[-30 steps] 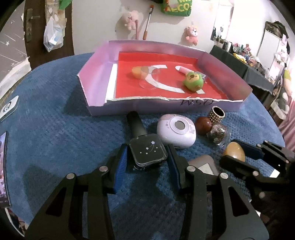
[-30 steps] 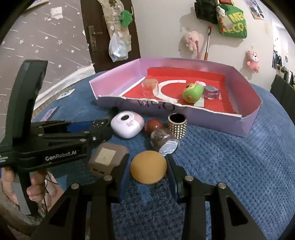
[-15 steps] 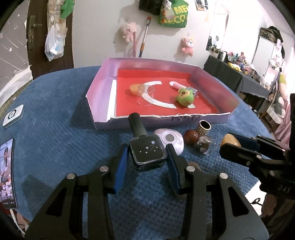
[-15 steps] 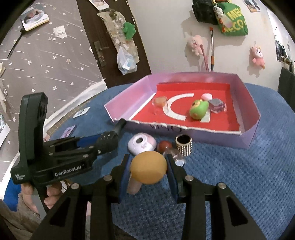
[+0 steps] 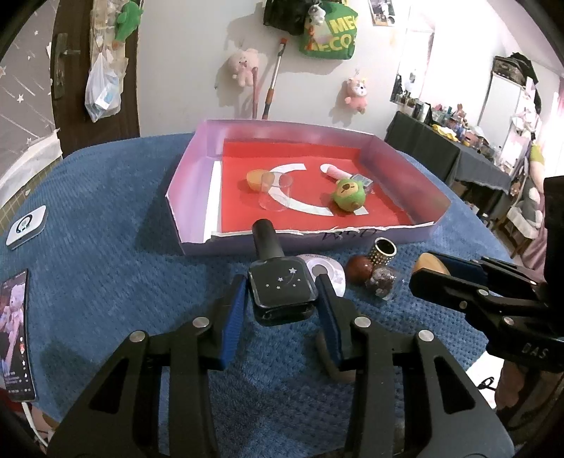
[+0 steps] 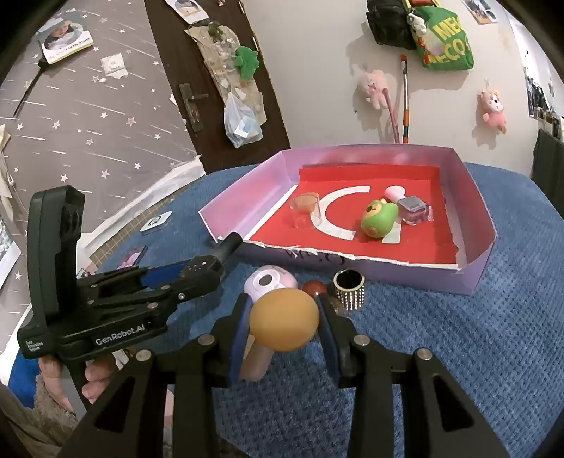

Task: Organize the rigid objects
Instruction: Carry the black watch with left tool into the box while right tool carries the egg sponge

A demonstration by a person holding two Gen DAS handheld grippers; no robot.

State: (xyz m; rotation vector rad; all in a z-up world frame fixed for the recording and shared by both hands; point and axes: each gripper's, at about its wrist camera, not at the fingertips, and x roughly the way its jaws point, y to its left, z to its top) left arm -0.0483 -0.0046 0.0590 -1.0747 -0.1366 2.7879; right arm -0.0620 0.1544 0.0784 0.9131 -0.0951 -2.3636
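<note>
Ahead of both sets of jaws lies the purple tray (image 5: pixel 190 169), "MEC" legible on the green bag (image 5: pixel 329 31) hung beyond it. The left gripper (image 5: pixel 280 299), marked "GenRobot.AI", is clamped across the flat sides of the black star-printed bottle (image 5: pixel 280 289): probably glass, slick and breakable. The right gripper (image 6: pixel 283 326) squeezes the orange egg-shaped ball (image 6: pixel 283 324) at its widest; likely light and smooth.
</note>
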